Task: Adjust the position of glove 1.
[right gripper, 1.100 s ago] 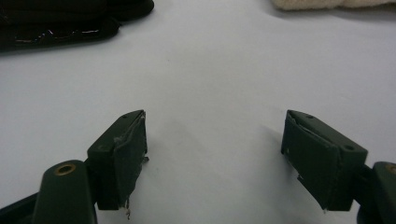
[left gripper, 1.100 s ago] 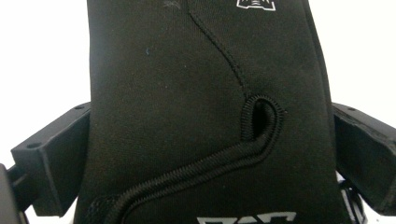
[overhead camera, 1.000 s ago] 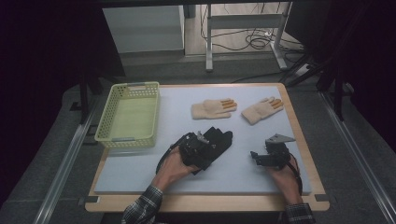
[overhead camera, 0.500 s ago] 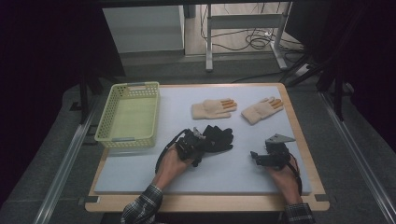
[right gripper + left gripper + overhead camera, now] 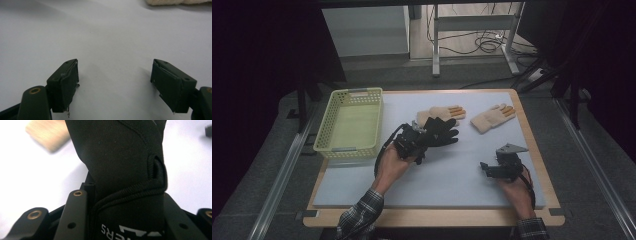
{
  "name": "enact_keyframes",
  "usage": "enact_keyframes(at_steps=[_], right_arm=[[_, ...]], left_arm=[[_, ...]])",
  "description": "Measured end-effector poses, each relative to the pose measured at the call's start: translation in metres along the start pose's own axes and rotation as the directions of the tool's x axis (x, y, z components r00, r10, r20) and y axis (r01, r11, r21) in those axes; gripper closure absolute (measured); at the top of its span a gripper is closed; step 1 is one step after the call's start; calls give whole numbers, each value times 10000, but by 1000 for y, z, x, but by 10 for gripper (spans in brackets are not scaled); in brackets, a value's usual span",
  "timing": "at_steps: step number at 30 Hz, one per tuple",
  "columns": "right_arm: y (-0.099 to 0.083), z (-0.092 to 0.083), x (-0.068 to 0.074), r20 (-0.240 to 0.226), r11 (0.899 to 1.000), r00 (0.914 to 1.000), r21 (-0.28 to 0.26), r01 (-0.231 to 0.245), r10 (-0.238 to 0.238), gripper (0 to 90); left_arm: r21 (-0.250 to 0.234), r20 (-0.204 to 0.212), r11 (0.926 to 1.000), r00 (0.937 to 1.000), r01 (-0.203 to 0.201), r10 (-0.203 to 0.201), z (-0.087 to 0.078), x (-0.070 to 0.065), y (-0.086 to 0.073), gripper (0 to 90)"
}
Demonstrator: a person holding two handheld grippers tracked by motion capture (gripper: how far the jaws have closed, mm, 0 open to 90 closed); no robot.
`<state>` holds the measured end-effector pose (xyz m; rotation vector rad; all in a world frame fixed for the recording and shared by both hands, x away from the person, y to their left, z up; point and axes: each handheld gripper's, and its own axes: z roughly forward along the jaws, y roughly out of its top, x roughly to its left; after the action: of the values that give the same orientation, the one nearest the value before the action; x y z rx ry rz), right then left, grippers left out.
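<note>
A black glove [image 5: 440,132] hangs from my left gripper [image 5: 423,139], lifted a little above the white mat with its fingers pointing right. In the left gripper view the jaws are shut on the black glove [image 5: 120,157] at its cuff, with my left gripper [image 5: 125,198] pinching the fabric. Two beige gloves lie flat at the back of the mat: one [image 5: 447,111] just behind the black glove, the other [image 5: 492,118] to its right. My right gripper [image 5: 488,169] rests low at the front right, and in its own view my right gripper [image 5: 115,77] is open over bare mat.
A yellow-green mesh basket [image 5: 344,149] stands at the mat's left edge. The white mat [image 5: 452,175] lies on a wooden table. A beige glove [image 5: 47,133] shows blurred beyond the left jaws, and a beige glove's edge [image 5: 175,2] beyond the right jaws.
My left gripper has shut on the black glove and raised it off the mat, shifting slightly toward the back. The right hand has stayed put.
</note>
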<state>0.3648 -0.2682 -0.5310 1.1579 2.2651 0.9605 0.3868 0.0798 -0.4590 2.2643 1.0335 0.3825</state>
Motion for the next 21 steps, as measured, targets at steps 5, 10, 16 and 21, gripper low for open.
enact_keyframes(at_steps=[5, 10, 16, 21], right_arm=[[0, 0, 0, 1, 10000, 10000, -2, -7, 7, 220], [0, 0, 0, 6, 10000, 10000, 5, -21, 21, 220], [0, 0, 0, 10, 10000, 10000, -4, -2, 2, 220], [0, 0, 0, 13, 10000, 10000, -1, -9, 9, 220]], left_arm=[[-171, -369, 9990, 9985, 403, -409, -17, 18, 9, 646], [-301, -852, 9962, 9928, 822, -845, -32, 38, 12, 642], [-443, -1398, 9883, 9786, 1459, -1508, -48, 66, 9, 639], [-561, -1804, 9778, 9612, 2018, -2087, -60, 91, 1, 639]])
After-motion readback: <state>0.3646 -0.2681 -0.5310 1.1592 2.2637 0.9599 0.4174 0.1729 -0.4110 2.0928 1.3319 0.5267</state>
